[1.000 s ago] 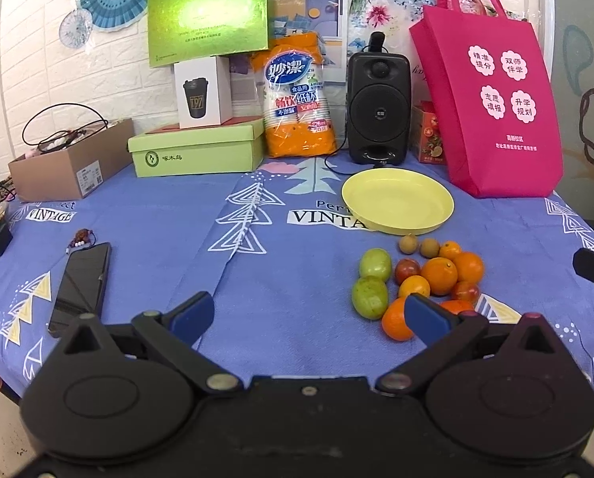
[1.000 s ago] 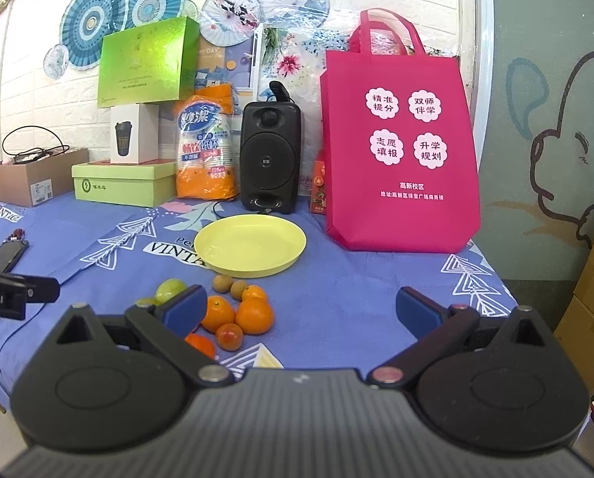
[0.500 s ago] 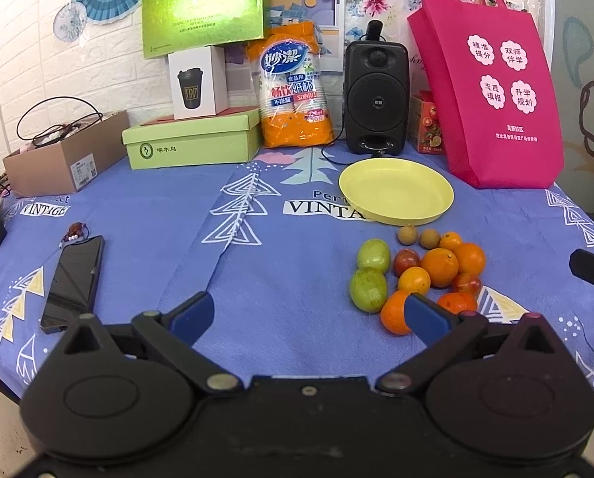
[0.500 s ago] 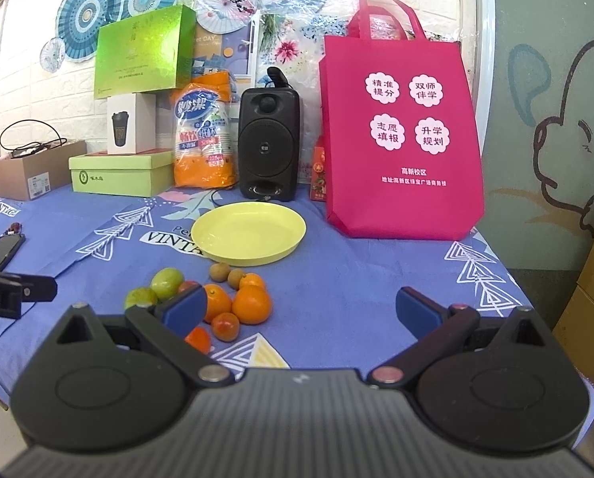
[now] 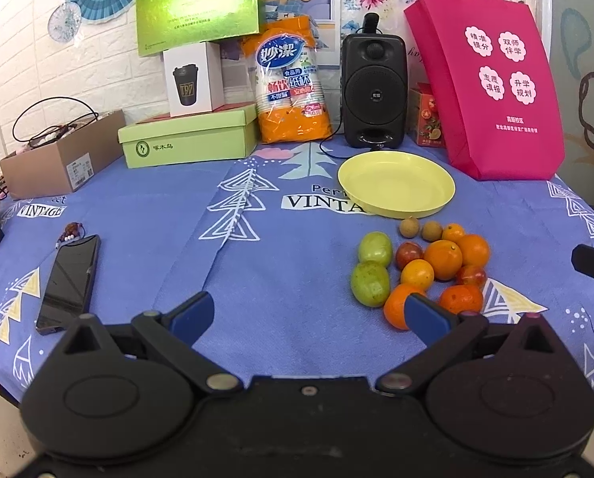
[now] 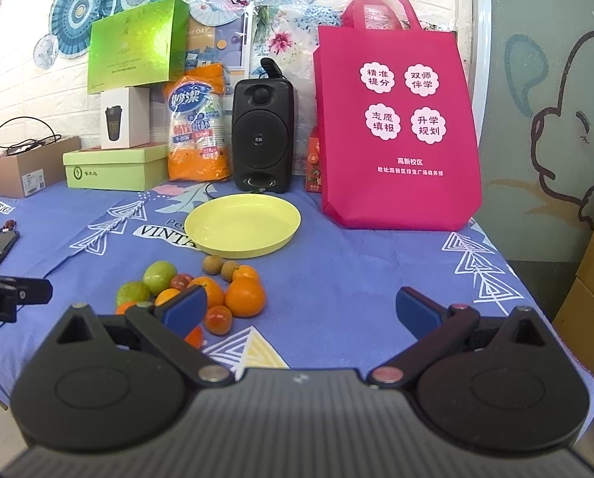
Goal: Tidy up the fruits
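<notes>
A cluster of oranges, green and small red-brown fruits (image 5: pixel 420 267) is shown on the blue-clothed bench (image 5: pixel 257 263), just before an empty round yellow plastic plate (image 5: pixel 396 188); both left gripper (image 5: pixel 309 312) and right gripper (image 6: pixel 301 310) are held above it, jaws spread and empty.

Yellow plate (image 5: pixel 396 183), pink bag (image 5: pixel 492 91), blue patterned tablecloth (image 5: pixel 157 219).

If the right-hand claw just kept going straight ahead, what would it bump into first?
Probably only the blue tablecloth. The open right gripper points between the fruit pile and the pink bag, which stands further back; depth is uncertain.
</notes>
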### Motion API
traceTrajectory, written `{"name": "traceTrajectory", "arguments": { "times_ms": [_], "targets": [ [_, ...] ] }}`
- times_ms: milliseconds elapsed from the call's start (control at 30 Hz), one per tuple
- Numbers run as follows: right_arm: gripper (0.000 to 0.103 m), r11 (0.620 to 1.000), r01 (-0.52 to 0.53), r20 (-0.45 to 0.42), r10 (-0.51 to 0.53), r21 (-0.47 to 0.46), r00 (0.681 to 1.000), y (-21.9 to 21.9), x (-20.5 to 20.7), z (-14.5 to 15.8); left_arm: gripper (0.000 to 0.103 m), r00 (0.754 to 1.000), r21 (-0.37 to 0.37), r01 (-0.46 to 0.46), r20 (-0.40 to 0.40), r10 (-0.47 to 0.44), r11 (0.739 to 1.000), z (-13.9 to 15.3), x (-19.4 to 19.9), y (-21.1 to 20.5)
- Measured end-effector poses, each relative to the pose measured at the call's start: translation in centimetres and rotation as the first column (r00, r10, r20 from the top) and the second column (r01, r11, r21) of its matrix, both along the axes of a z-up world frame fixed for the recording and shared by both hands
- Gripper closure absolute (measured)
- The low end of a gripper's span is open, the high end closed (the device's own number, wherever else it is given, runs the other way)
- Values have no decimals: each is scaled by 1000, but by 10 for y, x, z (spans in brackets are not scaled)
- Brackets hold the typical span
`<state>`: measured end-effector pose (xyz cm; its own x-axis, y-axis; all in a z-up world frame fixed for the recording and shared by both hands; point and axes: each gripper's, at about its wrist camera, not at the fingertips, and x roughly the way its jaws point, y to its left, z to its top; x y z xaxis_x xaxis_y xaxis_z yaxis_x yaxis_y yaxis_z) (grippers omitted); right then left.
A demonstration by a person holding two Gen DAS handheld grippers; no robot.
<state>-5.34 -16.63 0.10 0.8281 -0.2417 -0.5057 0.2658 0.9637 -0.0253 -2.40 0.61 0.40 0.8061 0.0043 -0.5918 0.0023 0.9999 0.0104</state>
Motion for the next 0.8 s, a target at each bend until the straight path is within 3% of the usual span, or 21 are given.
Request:
{"name": "traceTrajectory", "arguments": {
  "times_ms": [233,400,567,733,800],
  "targets": [
    [0,998,-58,-46,58,8,997,2,12,-17,0,1000,22,22,-7,-22,1000,-16,10,-6],
    [0,988,-152,-57,151,-1,987,9,19,-31,0,994,8,112,9,-112,994,-31,17,-15],
    [3,977,-211,-77,210,-6,975,8,27,-44,0,974,32,223,16,-224,974,-47,24,-30],
    [10,973,-223,-94,227,54,969,-6,36,-58,0,956,16,292,20,-293,956,-62,35,-44],
    [11,972,-225,-96,232,73,968,-12,38,-63,8,950,-3,312,10,-312,950,-65,40,-45]
  ]
}}
